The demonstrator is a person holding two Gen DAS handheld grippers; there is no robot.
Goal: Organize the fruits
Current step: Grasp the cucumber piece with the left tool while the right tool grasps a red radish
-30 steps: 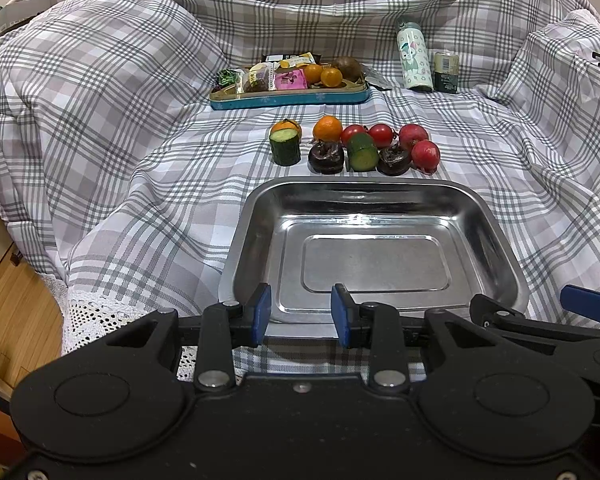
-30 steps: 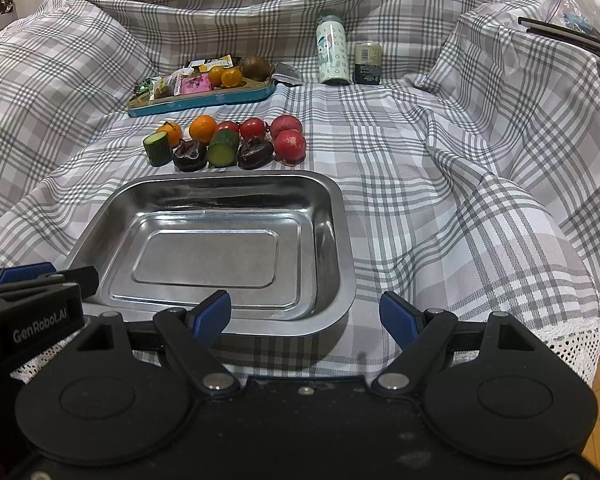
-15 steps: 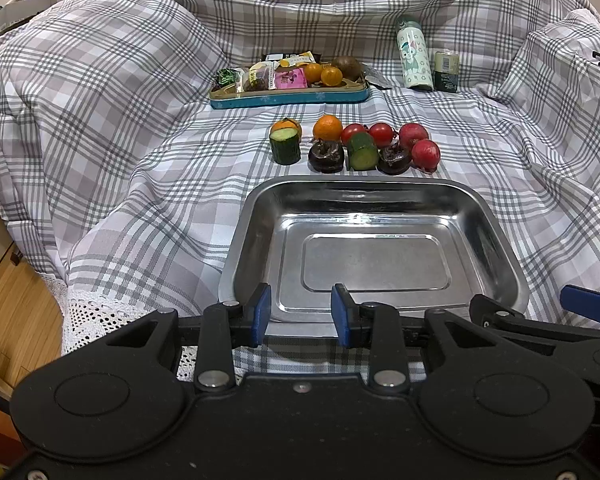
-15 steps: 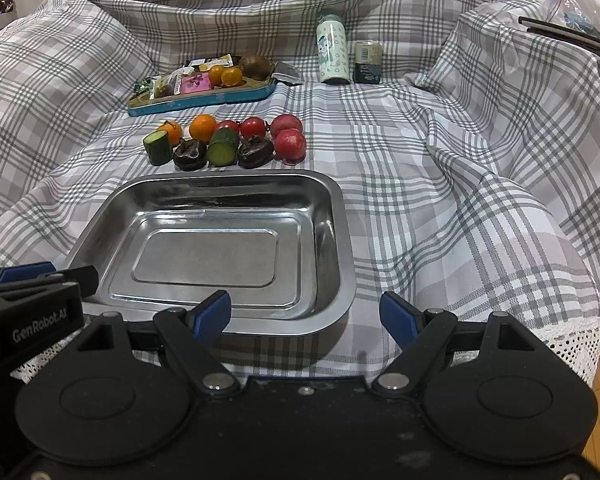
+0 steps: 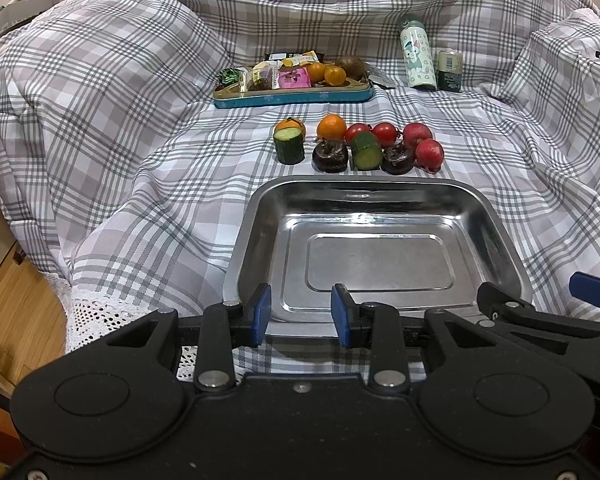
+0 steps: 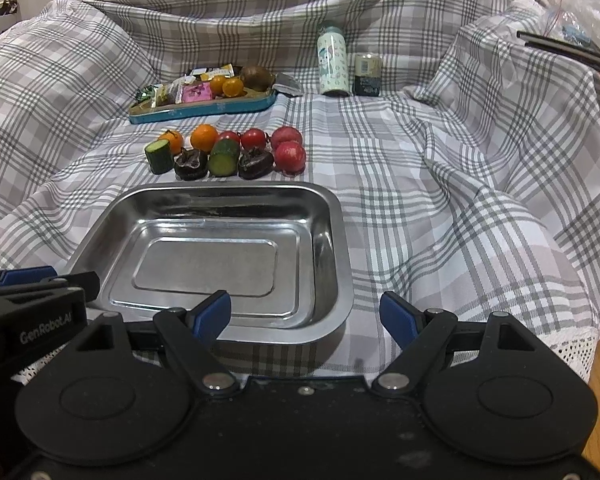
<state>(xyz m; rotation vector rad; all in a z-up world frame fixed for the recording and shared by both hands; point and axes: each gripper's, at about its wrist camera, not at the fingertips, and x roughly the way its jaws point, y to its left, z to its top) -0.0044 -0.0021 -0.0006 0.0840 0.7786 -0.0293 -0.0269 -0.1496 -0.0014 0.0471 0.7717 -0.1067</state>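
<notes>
My left gripper (image 5: 300,314) sits half apart and my right gripper (image 6: 306,316) wide apart, both empty, at the near rim of the bare steel tray (image 6: 342,264). The fruits (image 6: 224,152) cluster touching just beyond it; grabbing one could roll its neighbours away.

We look forward from both wrist cameras, low and close behind the near rim of the shiny rectangular steel tray (image 5: 380,184) (image 6: 220,190). The left view sits left of the right, and both share the checked grey-and-white cloth (image 5: 140,120) (image 6: 420,180).
</notes>
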